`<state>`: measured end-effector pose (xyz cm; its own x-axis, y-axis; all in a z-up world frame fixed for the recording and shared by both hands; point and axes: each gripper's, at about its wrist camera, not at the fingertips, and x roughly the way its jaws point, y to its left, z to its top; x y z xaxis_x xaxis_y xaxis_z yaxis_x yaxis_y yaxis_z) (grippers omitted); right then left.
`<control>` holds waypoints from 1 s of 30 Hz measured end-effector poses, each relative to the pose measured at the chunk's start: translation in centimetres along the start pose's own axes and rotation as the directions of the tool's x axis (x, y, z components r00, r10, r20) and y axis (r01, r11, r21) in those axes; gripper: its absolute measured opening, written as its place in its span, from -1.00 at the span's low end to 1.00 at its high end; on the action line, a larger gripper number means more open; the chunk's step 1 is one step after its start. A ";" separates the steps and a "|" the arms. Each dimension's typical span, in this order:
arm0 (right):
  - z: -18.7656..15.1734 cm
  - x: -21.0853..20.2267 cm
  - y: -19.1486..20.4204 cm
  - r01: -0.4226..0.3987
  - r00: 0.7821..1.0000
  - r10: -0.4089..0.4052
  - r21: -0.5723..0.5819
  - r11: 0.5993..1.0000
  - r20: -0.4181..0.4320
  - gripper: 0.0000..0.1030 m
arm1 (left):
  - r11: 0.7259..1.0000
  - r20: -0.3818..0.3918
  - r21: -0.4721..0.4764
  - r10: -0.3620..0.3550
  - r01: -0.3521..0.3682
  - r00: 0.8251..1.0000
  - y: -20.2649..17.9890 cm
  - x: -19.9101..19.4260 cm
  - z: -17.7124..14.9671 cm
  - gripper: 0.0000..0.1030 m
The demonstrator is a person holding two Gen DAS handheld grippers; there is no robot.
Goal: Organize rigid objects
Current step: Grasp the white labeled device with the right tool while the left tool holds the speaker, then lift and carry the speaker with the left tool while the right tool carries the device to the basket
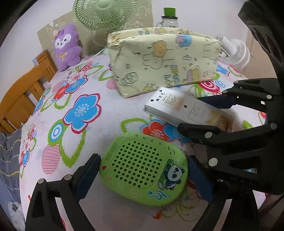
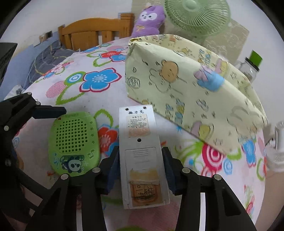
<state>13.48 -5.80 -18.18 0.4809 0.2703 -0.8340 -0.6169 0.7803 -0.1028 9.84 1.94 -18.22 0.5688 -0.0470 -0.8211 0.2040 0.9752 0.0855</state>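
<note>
A green panda speaker (image 1: 140,167) lies flat on the floral sheet (image 1: 110,110). My left gripper (image 1: 143,157) straddles it, and both blue pads touch its sides. To its right a white remote (image 1: 170,104) lies back side up, with paper labels showing. My right gripper (image 2: 140,149) is shut on the remote (image 2: 140,128), its pads pressed against the two long edges near the battery cover. In the right wrist view the speaker (image 2: 74,138) sits just left of the remote, and one of the left gripper's fingers (image 2: 53,109) reaches past its far end.
A cream cloth bin (image 1: 159,62) printed with bears stands open just beyond both objects. Behind it are a green fan (image 1: 104,12), a purple plush toy (image 1: 67,46), a glass jar with a green lid (image 1: 168,17) and a small white fan (image 1: 237,51). A wooden headboard (image 1: 21,99) borders the left.
</note>
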 end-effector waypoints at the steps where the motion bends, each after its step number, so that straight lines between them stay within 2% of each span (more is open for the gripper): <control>1: -0.2 -0.1 0.1 0.007 1.000 -0.007 0.007 1.000 0.001 -0.08 | 1.000 0.000 0.003 -0.002 0.002 1.000 -0.3 -0.1 -0.1 0.89; 12: -3.0 -3.6 -0.2 0.037 0.999 -0.040 0.106 0.994 0.031 -0.08 | 1.000 0.029 0.024 -0.002 0.001 1.000 -2.6 -1.9 -0.7 0.89; 30: -4.7 -8.0 -2.2 0.082 0.992 -0.103 0.258 0.963 0.069 -0.08 | 1.000 0.093 0.021 0.021 -0.023 0.995 -5.1 -5.3 0.5 0.89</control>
<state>8.11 -12.32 -13.82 0.5833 0.2269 -0.7799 -0.3935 0.9189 -0.0270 6.19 -2.89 -13.97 0.6444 -0.0466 -0.7633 0.2077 0.9713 0.1161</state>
